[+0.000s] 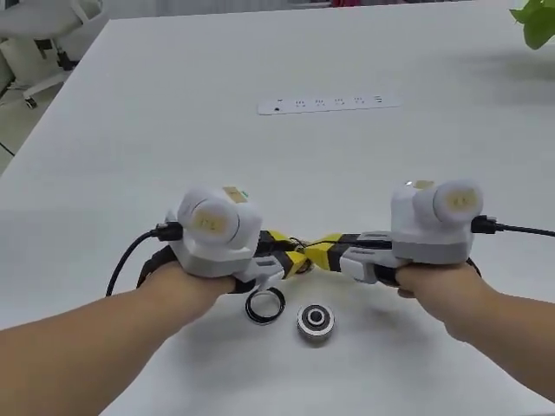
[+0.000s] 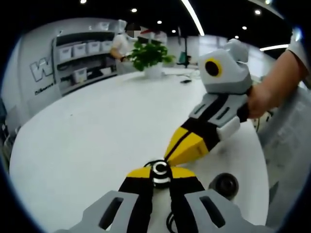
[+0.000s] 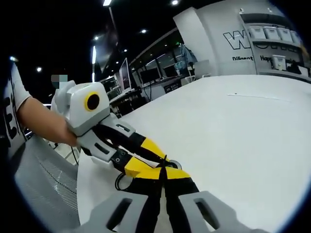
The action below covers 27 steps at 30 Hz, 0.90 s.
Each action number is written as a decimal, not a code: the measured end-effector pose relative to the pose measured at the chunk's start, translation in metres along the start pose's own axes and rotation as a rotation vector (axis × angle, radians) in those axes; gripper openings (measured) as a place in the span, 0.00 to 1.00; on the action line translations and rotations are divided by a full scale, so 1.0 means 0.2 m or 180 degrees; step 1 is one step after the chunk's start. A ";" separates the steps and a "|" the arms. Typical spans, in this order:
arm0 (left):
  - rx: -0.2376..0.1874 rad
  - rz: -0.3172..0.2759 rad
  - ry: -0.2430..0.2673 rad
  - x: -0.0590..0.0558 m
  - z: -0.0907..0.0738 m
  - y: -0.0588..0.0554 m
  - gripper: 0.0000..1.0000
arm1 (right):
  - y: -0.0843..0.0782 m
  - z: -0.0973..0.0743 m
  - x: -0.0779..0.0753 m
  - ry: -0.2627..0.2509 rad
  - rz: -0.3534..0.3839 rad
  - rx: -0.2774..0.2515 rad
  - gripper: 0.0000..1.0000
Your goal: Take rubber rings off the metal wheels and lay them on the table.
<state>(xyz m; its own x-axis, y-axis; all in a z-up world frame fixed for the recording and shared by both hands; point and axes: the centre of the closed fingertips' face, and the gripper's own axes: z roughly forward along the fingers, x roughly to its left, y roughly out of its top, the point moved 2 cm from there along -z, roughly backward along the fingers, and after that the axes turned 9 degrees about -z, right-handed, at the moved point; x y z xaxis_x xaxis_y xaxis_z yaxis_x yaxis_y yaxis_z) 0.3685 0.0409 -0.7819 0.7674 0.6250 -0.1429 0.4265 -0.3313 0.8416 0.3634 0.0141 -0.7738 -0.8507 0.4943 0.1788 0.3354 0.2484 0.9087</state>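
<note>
Nearest on the table (image 1: 156,147): loose rubber ring (image 1: 264,305), with a bare metal wheel (image 1: 316,320) just right of it, not touching. Just beyond, left gripper (image 2: 159,174) jaws narrow, clamped on a small wheel (image 2: 159,168). Right gripper (image 3: 165,169) jaws all but closed, tips at that wheel, probably pinching its black ring (image 2: 149,163); too blurry to be sure. Far: power strip (image 1: 328,105), plant (image 1: 538,24) far right.

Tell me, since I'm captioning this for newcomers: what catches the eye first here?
The two yellow-tipped grippers meet tip to tip close to the person: the left gripper is shut on a small wheel, and the right gripper, jaws closed, presses in at its rim. Just in front of the hands, on the white table, lie a loose black ring and a second wheel.
</note>
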 end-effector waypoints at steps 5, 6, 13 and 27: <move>-0.0030 -0.0085 -0.0059 0.00 -0.01 0.00 0.14 | 0.02 -0.01 0.01 0.0031 0.0057 -0.0043 0.00; -0.0026 -0.0072 -0.0068 0.00 -0.02 0.00 0.14 | 0.03 -0.01 0.02 0.0038 0.0063 -0.0052 0.00; -0.0089 -0.0023 -0.0160 -0.01 -0.08 0.02 0.17 | 0.05 -0.01 0.04 0.0112 0.0113 -0.0098 0.00; -0.0353 -0.0004 -0.0277 -0.05 -0.32 0.09 0.33 | 0.17 -0.04 0.13 0.0330 0.0160 -0.0259 0.00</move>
<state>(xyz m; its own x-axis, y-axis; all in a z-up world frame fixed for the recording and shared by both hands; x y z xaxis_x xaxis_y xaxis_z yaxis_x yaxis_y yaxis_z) 0.3368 0.0744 -0.7322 0.8076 0.5601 -0.1846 0.3758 -0.2475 0.8930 0.3494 0.0274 -0.7359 -0.8724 0.4146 0.2589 0.3481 0.1550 0.9245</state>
